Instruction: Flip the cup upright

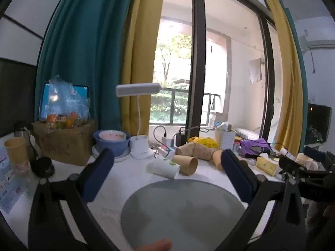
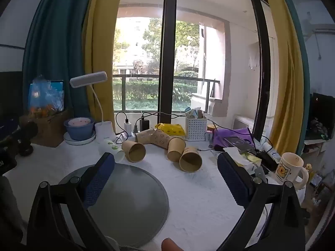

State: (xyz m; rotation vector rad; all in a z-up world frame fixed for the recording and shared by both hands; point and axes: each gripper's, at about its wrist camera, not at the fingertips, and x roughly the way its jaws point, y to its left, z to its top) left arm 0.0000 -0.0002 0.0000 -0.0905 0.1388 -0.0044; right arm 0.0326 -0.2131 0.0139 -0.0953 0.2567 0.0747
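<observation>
Several brown paper cups lie on their sides on the white table: one (image 2: 134, 151) with its mouth toward me, another (image 2: 190, 159) nearer the right, and more behind them (image 2: 176, 148). A white paper cup with green spots (image 2: 111, 148) lies on its side at their left. In the left wrist view the white cup (image 1: 165, 167) and a brown cup (image 1: 186, 164) lie just past the grey disc. My left gripper (image 1: 167, 161) is open and empty, short of the cups. My right gripper (image 2: 166, 163) is open and empty, above the table short of the cups.
A grey round disc (image 2: 134, 194) lies on the table near me. At the back stand a blue bowl (image 2: 79, 128), a white desk lamp (image 2: 104, 129), chargers and a white basket (image 2: 196, 130). A cartoon mug (image 2: 290, 170) and tissue box (image 2: 246, 156) are at right. A cardboard box (image 1: 65, 142) is at left.
</observation>
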